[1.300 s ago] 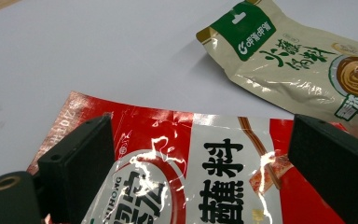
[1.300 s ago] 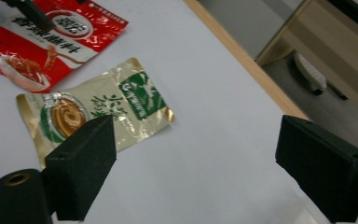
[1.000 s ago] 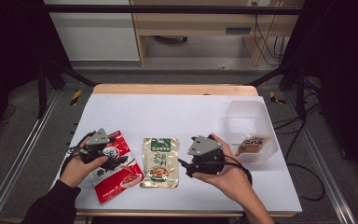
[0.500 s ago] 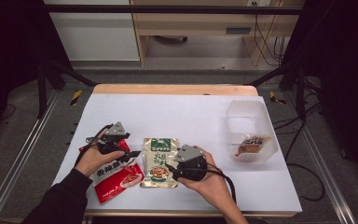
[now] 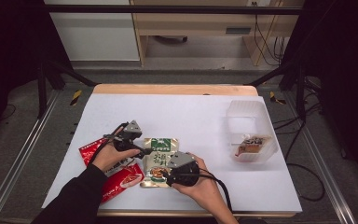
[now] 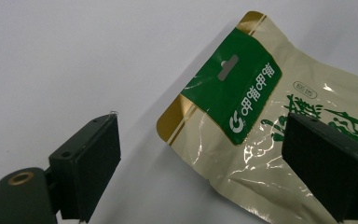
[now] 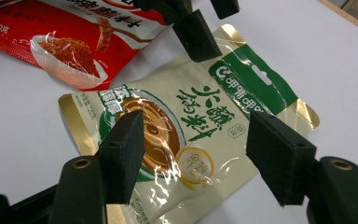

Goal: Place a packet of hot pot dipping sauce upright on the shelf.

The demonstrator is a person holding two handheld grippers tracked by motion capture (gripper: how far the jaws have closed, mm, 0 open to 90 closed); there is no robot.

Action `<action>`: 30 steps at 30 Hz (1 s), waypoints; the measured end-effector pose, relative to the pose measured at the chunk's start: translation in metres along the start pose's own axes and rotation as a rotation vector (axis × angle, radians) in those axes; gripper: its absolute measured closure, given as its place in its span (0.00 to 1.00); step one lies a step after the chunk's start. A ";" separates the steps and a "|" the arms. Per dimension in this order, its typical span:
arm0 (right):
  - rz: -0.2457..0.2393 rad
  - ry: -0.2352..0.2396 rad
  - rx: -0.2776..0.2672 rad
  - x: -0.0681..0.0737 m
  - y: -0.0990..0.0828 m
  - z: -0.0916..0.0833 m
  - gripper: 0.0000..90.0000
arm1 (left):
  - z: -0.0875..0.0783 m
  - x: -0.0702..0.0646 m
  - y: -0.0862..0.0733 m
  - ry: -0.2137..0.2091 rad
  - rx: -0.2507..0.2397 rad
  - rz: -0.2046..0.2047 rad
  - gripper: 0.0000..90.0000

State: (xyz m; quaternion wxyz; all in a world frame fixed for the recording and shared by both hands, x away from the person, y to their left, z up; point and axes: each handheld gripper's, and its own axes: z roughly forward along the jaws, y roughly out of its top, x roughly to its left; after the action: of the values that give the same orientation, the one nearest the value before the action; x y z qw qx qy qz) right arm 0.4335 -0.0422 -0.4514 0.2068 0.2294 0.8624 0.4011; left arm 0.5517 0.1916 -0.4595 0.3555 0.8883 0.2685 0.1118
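- The gold-and-green sachet (image 5: pixel 160 161) lies flat on the white table (image 5: pixel 200 116), toward the near edge and a little left of centre, its green header strip at the far end.
- The left gripper (image 5: pixel 142 150) sits at the sachet's far-left corner; in the left gripper view its jaws stand wide apart, one over bare table, the other over the sachet's printed face, holding nothing.
- The right gripper (image 5: pixel 167 176) hovers over the sachet's near end (the end with the round dish picture). Its jaws have just been closing, yet they are apart, straddling the sachet's width in the right gripper view with the pads pressing on nothing.
- A red sachet (image 5: pixel 116 175) lies just left of the gold one, partly under the person's left hand (image 5: pixel 109 156).
- A clear plastic tub (image 5: pixel 251 133) stands well apart at the right side of the table, with a small packet (image 5: pixel 251 145) inside it.
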 end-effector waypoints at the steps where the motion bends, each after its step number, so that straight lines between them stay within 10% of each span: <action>1: 0.001 0.004 0.001 0.001 0.000 0.001 0.41 | 0.001 -0.001 0.000 0.000 0.002 -0.006 0.13; 30: 0.014 -0.009 0.001 -0.005 -0.002 0.000 0.40 | 0.001 -0.007 0.003 -0.076 0.015 -0.015 0.29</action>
State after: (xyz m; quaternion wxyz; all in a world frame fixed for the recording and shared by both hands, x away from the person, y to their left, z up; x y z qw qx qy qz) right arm 0.4371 -0.0468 -0.4521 0.2077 0.2375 0.8599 0.4012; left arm 0.5478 0.1853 -0.4579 0.3596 0.8924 0.2624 0.0733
